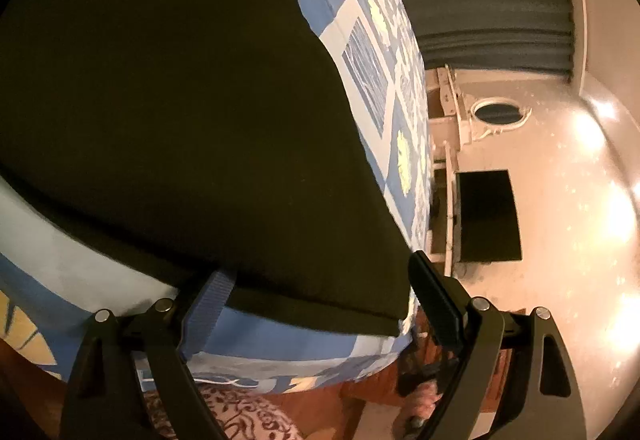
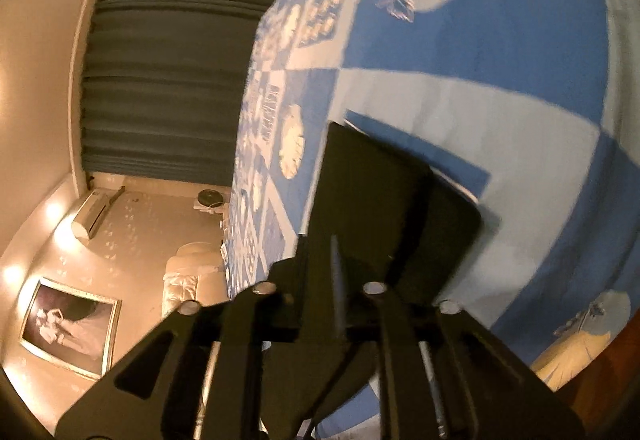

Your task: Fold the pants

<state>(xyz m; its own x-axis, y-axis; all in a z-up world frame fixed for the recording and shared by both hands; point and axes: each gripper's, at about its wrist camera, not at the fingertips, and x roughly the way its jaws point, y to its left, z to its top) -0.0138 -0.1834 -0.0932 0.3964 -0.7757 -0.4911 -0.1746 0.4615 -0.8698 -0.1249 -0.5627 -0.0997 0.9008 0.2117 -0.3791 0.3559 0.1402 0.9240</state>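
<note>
The dark pants point(image 1: 180, 100) lie spread flat on a blue patterned bedspread point(image 1: 372, 88), filling most of the left wrist view. My left gripper point(image 1: 320, 300) is open at the pants' near edge, its fingers point(image 1: 434, 300) wide apart on either side of the hem. In the right wrist view my right gripper point(image 2: 340, 224) is shut, and a dark flap point(image 2: 384, 200) sticks out ahead of its fingers over the bedspread point(image 2: 480, 52). I cannot tell whether that flap is pants cloth.
The bed edge drops to a wooden floor point(image 1: 320, 400) with a patterned rug point(image 1: 240, 416). A dark curtain point(image 2: 160, 72), a framed picture point(image 2: 72, 324) and an air conditioner point(image 2: 92, 216) line the room walls.
</note>
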